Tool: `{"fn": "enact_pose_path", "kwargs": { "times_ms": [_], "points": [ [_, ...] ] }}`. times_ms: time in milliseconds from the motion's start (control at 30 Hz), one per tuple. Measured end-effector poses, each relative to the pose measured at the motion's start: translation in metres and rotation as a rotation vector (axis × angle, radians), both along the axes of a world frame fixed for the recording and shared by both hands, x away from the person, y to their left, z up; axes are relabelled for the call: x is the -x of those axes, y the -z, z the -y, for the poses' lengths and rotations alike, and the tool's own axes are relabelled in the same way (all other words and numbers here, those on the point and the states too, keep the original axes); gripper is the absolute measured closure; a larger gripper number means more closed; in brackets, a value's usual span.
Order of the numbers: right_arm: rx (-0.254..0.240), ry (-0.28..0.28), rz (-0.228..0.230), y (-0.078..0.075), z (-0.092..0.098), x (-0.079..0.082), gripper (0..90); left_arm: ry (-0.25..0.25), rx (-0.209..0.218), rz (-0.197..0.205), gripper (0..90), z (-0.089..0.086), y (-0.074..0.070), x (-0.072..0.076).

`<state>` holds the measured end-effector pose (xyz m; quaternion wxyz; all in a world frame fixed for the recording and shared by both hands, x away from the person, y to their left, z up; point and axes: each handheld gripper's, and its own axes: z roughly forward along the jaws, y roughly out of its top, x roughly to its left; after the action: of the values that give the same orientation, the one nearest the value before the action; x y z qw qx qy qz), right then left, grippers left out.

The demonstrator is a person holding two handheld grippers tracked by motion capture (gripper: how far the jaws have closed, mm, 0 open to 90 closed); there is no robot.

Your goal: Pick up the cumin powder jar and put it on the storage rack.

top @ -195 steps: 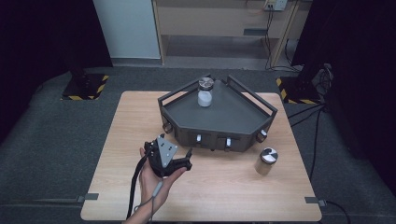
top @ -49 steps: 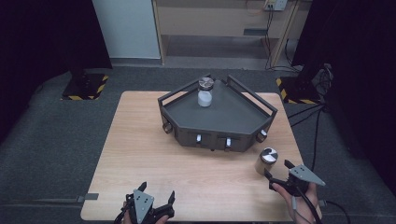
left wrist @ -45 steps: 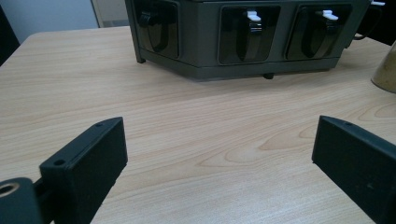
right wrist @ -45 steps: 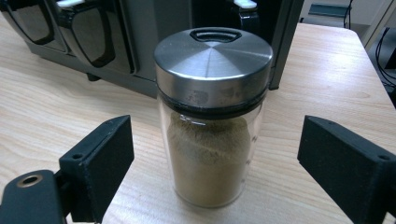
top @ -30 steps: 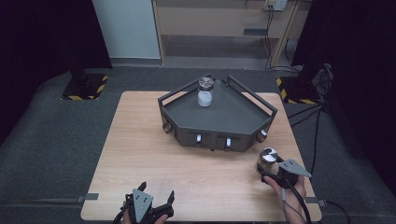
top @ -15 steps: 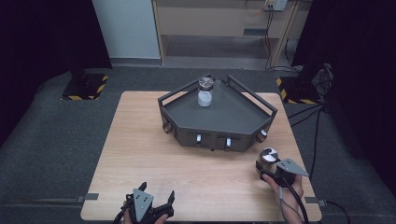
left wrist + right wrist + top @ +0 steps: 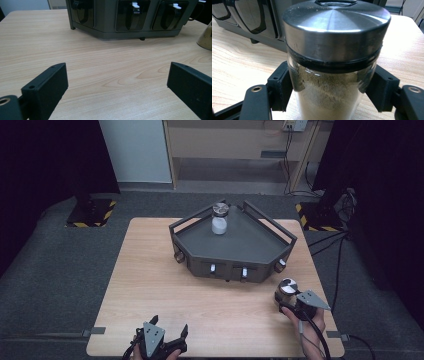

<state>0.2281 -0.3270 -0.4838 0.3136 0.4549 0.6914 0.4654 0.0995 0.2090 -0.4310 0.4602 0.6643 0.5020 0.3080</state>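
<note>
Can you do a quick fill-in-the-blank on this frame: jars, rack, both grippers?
1. The right gripper is shut on the spice jar with the ____ lid.
2. The left gripper has its jaws ____ over bare table.
3. The second jar, holding white powder, stands on the dark grey ____.
4. The held jar stands to the ____ of the rack's front in the high view.

Missing words: metal; open; rack; right

The right tool [image 7: 286,301] sits low by the tabletop's near right corner, jaws just closed tight on what they hold; the left tool [image 7: 168,332] rests at the near edge, jaws wide, apparently level
</note>
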Motion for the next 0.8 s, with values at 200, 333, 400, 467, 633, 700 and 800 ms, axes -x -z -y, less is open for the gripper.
{"fn": "enact_pose_path", "kwargs": {
  "times_ms": [200,333,400,467,633,700,800],
  "points": [
    [-0.001,0.002,-0.001,-0.0002,-0.0004,0.0001,30.6,0.003,0.003,0.004,2.4,0.0000,-0.0003,0.0006],
    [-0.002,0.005,0.000,0.0002,-0.0008,0.0005,30.6,0.002,0.006,0.005,2.4,-0.0001,-0.0008,0.0013],
    [-0.002,0.005,-0.001,0.0001,-0.0008,0.0004,30.6,0.005,0.005,0.005,2.4,-0.0001,-0.0013,0.0016],
    [-0.002,0.005,-0.002,-0.0002,-0.0009,0.0003,30.6,0.006,0.004,0.005,2.4,0.0000,-0.0014,0.0017],
    [-0.006,0.007,0.000,0.0007,-0.0007,0.0004,30.7,0.012,0.005,0.004,2.4,0.0009,-0.0007,0.0018],
    [-0.007,0.006,0.001,0.0008,-0.0004,0.0003,30.7,0.013,0.006,0.003,2.4,0.0009,-0.0007,0.0018],
    [-0.002,0.004,-0.003,-0.0004,-0.0005,0.0000,30.7,0.016,0.009,0.000,2.4,0.0009,-0.0009,0.0011]
  ]
}}
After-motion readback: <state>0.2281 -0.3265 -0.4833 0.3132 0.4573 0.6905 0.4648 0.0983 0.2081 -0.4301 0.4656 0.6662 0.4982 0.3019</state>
